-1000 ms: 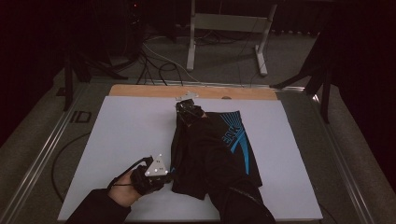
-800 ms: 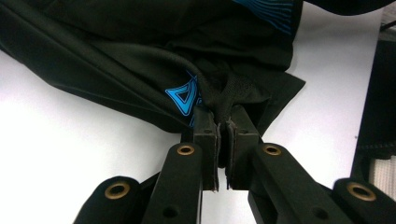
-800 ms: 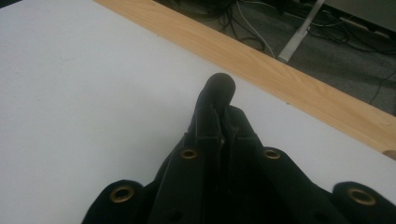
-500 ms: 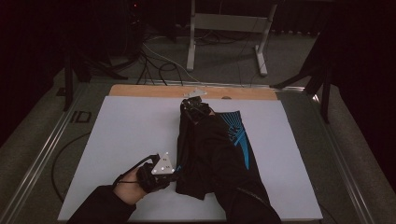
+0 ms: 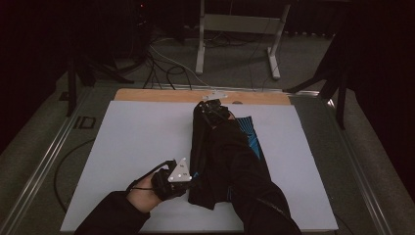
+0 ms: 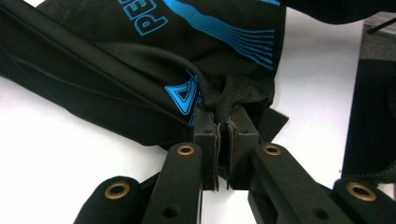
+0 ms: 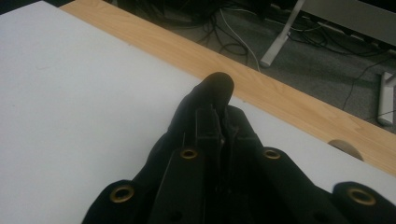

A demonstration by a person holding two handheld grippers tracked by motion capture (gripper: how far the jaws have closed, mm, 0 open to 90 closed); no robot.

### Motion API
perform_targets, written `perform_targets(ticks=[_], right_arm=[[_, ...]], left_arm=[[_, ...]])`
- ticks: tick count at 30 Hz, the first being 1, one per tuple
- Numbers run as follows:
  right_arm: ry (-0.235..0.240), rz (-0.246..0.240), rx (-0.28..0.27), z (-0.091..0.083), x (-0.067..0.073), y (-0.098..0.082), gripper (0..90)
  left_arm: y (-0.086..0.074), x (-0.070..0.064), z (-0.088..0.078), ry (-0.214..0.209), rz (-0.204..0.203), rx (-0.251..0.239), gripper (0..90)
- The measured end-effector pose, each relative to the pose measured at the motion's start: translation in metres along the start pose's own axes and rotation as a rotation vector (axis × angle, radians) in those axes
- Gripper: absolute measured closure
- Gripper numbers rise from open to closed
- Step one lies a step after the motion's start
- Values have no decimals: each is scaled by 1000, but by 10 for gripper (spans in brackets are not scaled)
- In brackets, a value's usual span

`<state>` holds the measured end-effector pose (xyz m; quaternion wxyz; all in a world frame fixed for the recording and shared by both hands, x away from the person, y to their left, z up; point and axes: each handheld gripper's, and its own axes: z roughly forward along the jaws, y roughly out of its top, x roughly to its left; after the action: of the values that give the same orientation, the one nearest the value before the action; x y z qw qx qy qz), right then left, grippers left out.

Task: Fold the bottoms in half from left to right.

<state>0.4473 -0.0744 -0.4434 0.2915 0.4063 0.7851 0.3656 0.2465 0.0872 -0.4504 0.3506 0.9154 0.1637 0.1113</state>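
On the white table (image 5: 137, 142), both the left gripper (image 6: 223, 122) and right gripper (image 7: 223, 122) clamp the black shorts (image 5: 227, 156).

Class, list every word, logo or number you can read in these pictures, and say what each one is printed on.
"PE": blue letters on the black garment, cut off by the top edge of the left gripper view, so the rest is unreadable.
Blue triangle logo on the same garment: no readable letters.
"ID"-like mark beside the table: too blurred to be sure.

Garment (image 5: 230, 161) lies lengthwise on tabletop (image 5: 137, 142), right of centre; left tongs (image 5: 193, 177) at its near-left edge, right tongs (image 5: 209, 108) at its far end (near the tabletop's back edge).
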Motion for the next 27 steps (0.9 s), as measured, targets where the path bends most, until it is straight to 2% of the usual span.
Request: perform_targets(ticks=[8,17,27], right_arm=[[-16,18,-9,-9,-15,-2,864],[-34,17,-11,-15,-26,-4,864],[-63,26,-10,-27,-46,-7,864]], left_arm=[[14,-2,6,-13,22,-11,866],[29,-5,12,-28,46,-13,866],[51,-9,24,-46,74,-30,866]])
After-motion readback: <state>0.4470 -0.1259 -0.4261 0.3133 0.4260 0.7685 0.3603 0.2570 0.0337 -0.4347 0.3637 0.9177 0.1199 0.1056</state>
